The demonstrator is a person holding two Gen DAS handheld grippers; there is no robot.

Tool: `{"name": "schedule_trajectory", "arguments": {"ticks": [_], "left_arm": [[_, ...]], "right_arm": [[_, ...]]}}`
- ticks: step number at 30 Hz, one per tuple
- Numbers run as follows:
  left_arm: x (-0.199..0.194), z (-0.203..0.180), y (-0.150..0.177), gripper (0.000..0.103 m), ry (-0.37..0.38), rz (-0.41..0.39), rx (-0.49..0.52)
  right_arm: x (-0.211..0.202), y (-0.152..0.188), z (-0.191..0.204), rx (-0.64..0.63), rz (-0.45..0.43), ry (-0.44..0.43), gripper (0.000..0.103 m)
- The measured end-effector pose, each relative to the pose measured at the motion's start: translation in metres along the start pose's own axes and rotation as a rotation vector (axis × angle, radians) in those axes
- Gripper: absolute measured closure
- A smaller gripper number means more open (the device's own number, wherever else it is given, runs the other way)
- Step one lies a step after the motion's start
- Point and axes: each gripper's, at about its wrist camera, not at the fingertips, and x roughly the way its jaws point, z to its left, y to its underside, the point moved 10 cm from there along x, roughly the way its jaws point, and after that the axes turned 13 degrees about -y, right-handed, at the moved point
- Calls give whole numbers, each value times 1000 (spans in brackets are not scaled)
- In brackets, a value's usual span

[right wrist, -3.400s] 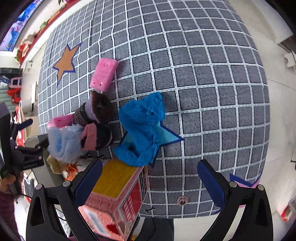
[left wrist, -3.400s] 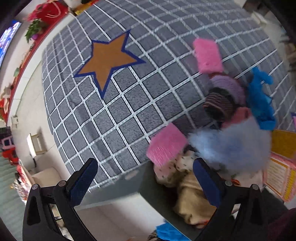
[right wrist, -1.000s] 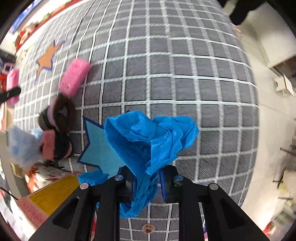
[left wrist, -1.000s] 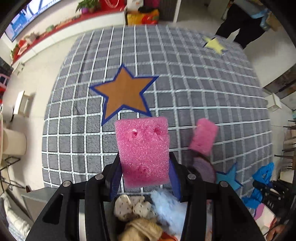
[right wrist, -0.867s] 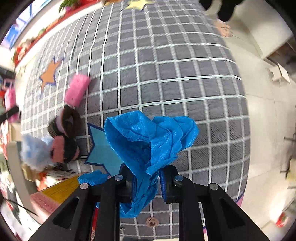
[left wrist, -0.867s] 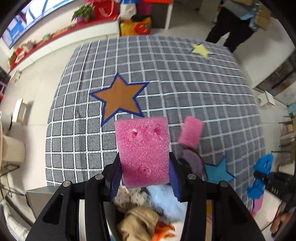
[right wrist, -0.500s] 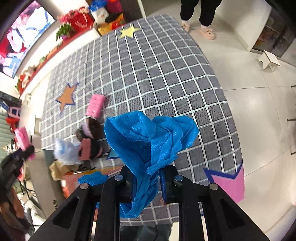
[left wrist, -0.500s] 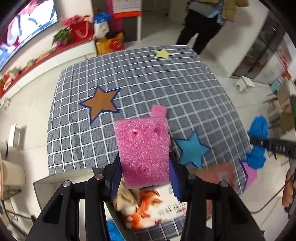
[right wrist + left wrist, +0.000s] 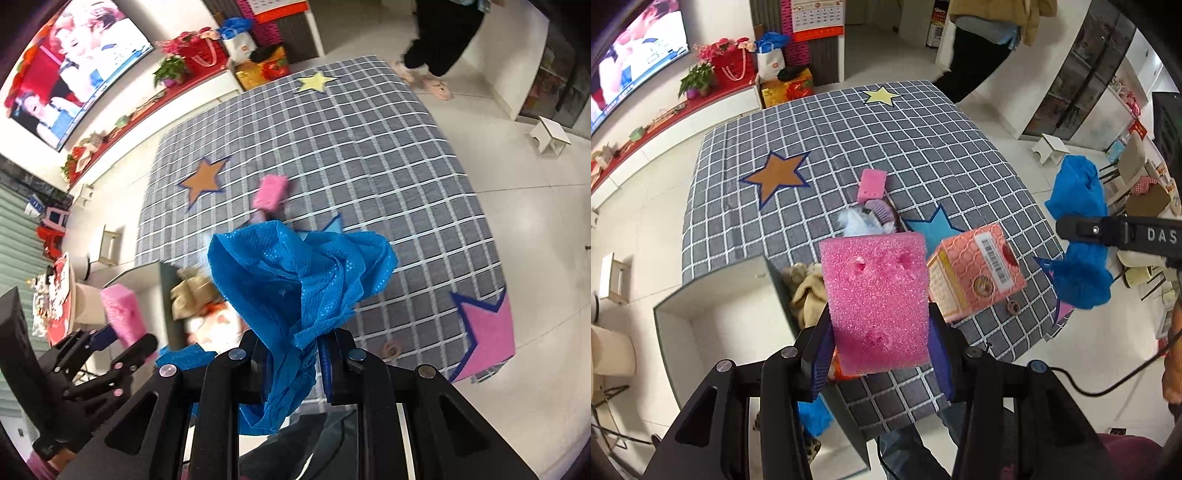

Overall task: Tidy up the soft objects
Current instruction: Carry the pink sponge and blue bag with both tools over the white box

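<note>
Left-wrist view, read from 9 o'clock to 3 o'clock. At 9 o'clock stands the grey storage bin (image 9: 713, 321), its near compartment showing bare floor; the compartment beyond the divider holds a beige plush cloth (image 9: 809, 291). At centre the left gripper (image 9: 881, 356) has its jaws closed onto the lower part of a pink sponge block (image 9: 877, 295), which stands upright between the blue pads, raised above the bin's edge. The block looks light, springy and rough-surfaced, so a judgement is that it will not slip; its pitted face suggests it tears easily, so a flat squeeze on the two broad side faces suits it better than a pinch at a corner. Toward 12 o'clock a second pink sponge (image 9: 872, 184) lies on the checked grey cloth (image 9: 923, 147), just beside a fluffy white-blue item (image 9: 858, 223) and a purple knitted piece (image 9: 881, 210). At 2 o'clock sits a pink printed carton (image 9: 975, 273), rigid and probably not part of the soft set.

At 3 o'clock the right gripper (image 9: 291, 354) appears side-on; in its own view its jaws are nearly closed, pinching a gathered fold of blue mesh fabric (image 9: 299, 280), which is held in the air. The fabric looks weightless, limp and somewhat slick; it billows above the jaws and trails below them. Holding a bunched fold, as here, seems soundest, since a single layer could slide out or snag.
</note>
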Motion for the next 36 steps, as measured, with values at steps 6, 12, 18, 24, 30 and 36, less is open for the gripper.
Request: {"name": "schedule_trajectory", "arguments": {"ticks": [6,12,18,24,30,36], "left_arm": [[-10,24,16,53,-29,-13,-37],[-15,46,35,53,-62,-11,-65],[-23,68,50,53,-102,-19,-94],[-25,93,68,53,-135,-7,-170],[-26,116,82,53,-164,5,-251],[-27,128,92,53,-186,21,-294]], "right_arm": [[8,23,40,-31,8,-38,82],[27,45,77,-80,42,-65,82],[54,68,115,-171,121,-93,82],[74,82,146,-280,189,-100,82],[86,89,163,-337,231,-112,82],[94,95,179,-370,258,-134,82]]}}
